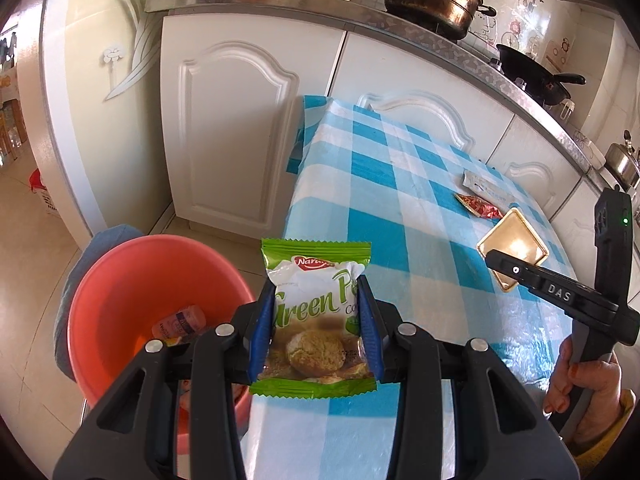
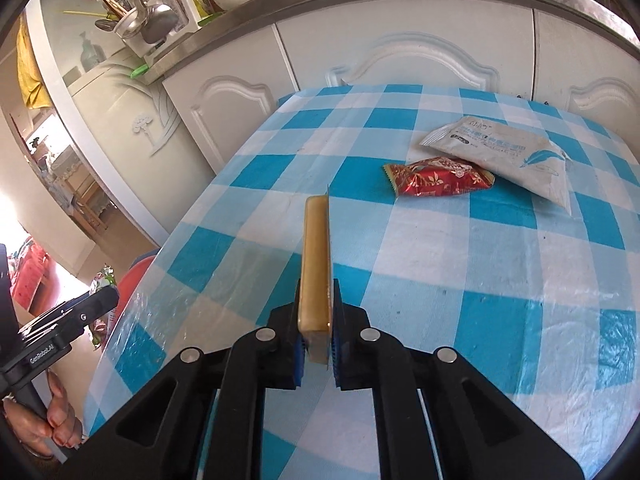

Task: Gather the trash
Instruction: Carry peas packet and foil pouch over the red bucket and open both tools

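Above the checked table (image 2: 460,264), right gripper (image 2: 318,322) jaws pinch the gold tray (image 2: 316,264) edge-up, pointing away.

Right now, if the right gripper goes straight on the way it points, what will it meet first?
Probably the checked tablecloth: the right gripper, shut on the gold tray, slants down at bare cloth. The red wrapper lies farther off and to the side. Depth is unclear.
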The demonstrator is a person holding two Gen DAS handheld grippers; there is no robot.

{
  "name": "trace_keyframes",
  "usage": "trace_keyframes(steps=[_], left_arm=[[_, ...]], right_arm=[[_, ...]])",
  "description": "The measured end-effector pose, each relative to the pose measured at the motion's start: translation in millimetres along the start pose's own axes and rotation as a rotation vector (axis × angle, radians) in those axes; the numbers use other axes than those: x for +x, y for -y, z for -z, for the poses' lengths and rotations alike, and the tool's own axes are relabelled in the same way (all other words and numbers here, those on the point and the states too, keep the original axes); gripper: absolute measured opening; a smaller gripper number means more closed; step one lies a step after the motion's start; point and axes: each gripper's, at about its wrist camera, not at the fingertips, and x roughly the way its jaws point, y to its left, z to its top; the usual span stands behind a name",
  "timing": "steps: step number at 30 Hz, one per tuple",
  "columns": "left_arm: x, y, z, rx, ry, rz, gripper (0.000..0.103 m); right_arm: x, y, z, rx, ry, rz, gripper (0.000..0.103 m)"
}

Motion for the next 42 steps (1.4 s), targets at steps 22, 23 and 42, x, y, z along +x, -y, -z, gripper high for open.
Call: trace_keyframes(steps=[22,23,42], left_arm=[[-72,-104,14,-0.136,0.079,-0.140,0.040],[-73,-110,13,-0.145,0.084,-0.144,0.040],[0,-159,22,-0.231,-0.054,-0.150,0.045]], right_arm=[[-29,-135,17,-0.238,-0.069,-0.169,0.011],[-27,-146,16,-0.259,-0.074,-0.183,0.011],[53,-247,20,-0.456,-0.227,-0.253,0.013]])
